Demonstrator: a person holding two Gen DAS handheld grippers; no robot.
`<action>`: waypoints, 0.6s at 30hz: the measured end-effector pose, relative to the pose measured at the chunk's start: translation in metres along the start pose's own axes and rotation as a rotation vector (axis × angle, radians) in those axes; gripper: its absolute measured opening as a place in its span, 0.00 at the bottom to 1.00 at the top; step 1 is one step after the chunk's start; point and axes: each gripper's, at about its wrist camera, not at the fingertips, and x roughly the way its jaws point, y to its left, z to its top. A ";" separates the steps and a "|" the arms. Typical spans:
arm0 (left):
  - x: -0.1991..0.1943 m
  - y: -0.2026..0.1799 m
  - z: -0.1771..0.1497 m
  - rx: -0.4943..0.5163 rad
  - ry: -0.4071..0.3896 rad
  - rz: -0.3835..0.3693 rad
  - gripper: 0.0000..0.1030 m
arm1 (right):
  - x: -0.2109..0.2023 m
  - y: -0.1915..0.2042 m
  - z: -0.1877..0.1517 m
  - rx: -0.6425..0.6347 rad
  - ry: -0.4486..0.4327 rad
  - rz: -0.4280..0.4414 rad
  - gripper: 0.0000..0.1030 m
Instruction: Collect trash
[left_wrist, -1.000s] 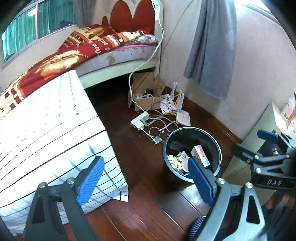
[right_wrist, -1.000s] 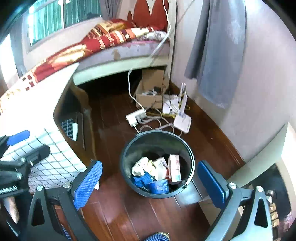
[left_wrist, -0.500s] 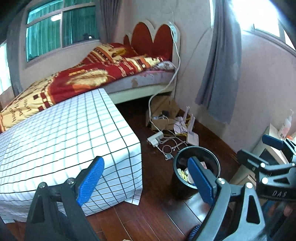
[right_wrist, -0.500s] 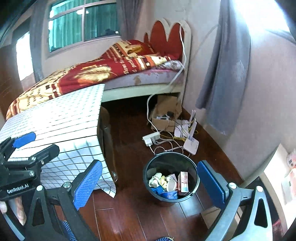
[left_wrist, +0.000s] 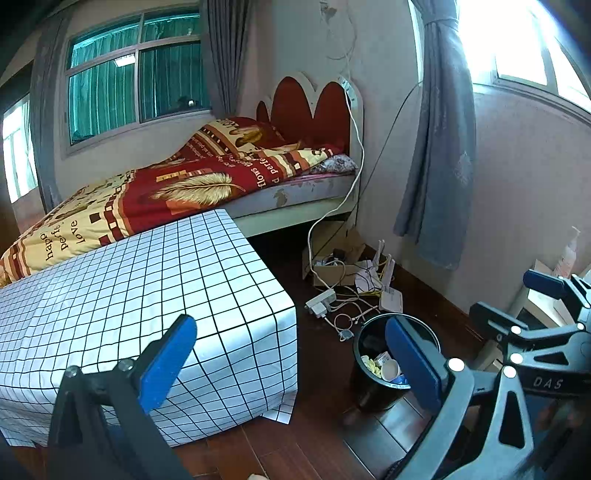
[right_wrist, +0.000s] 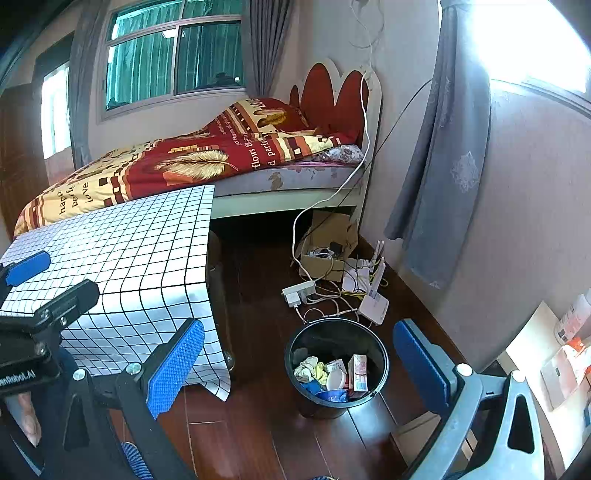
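Both claws stood wide open and held nothing. The left claw (left_wrist: 288, 360) hung over the edge of the table (left_wrist: 155, 280), whose checked cloth showed no litter in either view. The right claw (right_wrist: 299, 363) hung above the floor (right_wrist: 258, 435) with the bin (right_wrist: 380, 350) between its fingers, at about 5 o'clock from the table corner.

The trash (right_wrist: 330, 373), made up of crumpled paper, a small carton and a white lid, lay inside the bin, below the rim. The bin stood just beside the table, probably so that litter could be dropped in with a short reach. By the look of it, the collecting was finished or nearly so.

At 12 o'clock from the bin lay a power strip (right_wrist: 298, 291), a router (right_wrist: 373, 305) and loose cables, near a cardboard box (right_wrist: 325, 254) under the bed (right_wrist: 192, 162). These looked to be in use, not trash.
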 end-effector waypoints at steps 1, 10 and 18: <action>-0.001 0.000 -0.001 -0.001 0.000 -0.003 1.00 | 0.000 0.001 0.001 -0.001 0.000 0.000 1.00; -0.007 -0.005 0.002 0.018 -0.020 0.017 1.00 | -0.002 -0.001 0.000 0.003 -0.001 -0.008 1.00; -0.007 -0.010 0.002 0.032 -0.015 0.008 1.00 | -0.005 -0.012 -0.001 0.016 -0.008 -0.015 1.00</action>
